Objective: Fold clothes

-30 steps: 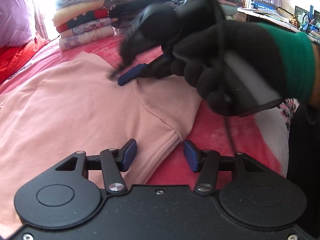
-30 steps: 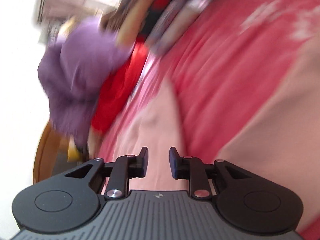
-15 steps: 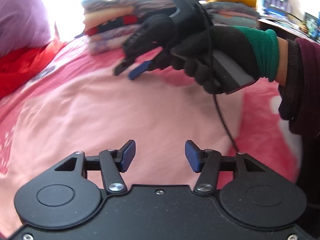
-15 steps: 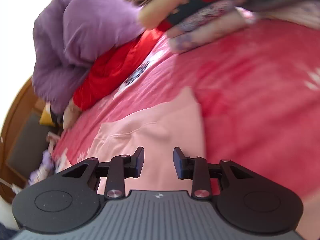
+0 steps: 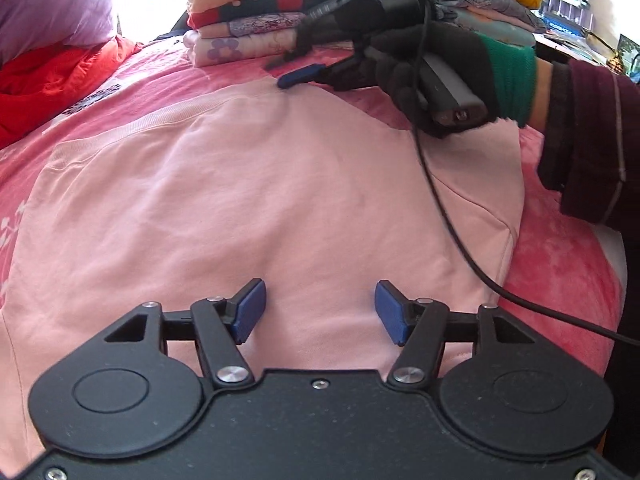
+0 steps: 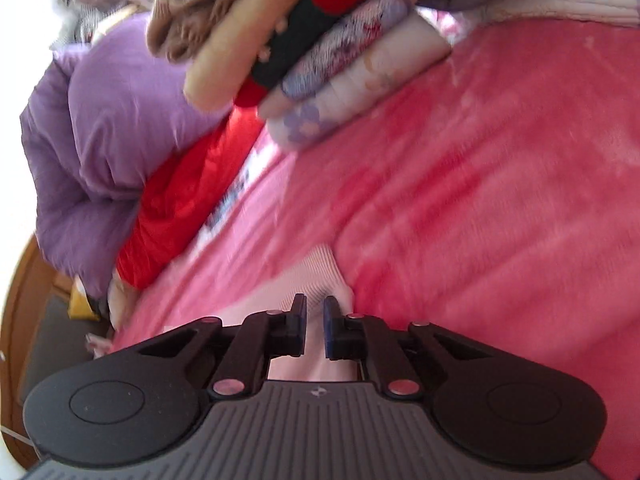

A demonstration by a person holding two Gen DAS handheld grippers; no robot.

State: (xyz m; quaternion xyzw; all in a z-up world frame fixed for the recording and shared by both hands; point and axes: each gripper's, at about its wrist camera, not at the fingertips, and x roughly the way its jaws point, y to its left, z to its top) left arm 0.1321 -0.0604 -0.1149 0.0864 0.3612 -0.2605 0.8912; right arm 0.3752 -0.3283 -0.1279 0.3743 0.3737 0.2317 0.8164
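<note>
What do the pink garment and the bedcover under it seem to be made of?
The pink garment looks like a matte knit jersey, probably cotton: it lies smooth, and a ribbed band edges its corner. The bedcover looks like plush fleece or velvet, judging by its mottled, shaded nap.

Left wrist view: sits low over pink garment [image 5: 248, 184], close, faces across it toward stack of folded clothes [image 5: 248, 28] at far side; right gripper [image 5: 286, 74] seen ahead, short of stack
Right wrist view: rolled, horizon tilted, very near garment's ribbed corner [image 6: 320, 276], faces same stack [image 6: 320, 60], stack looms close
Shared: stack, purple bedding [image 5: 52, 4] and red fabric [image 5: 60, 76] left of stack, pink bedspread [image 6: 480, 208] below it
</note>
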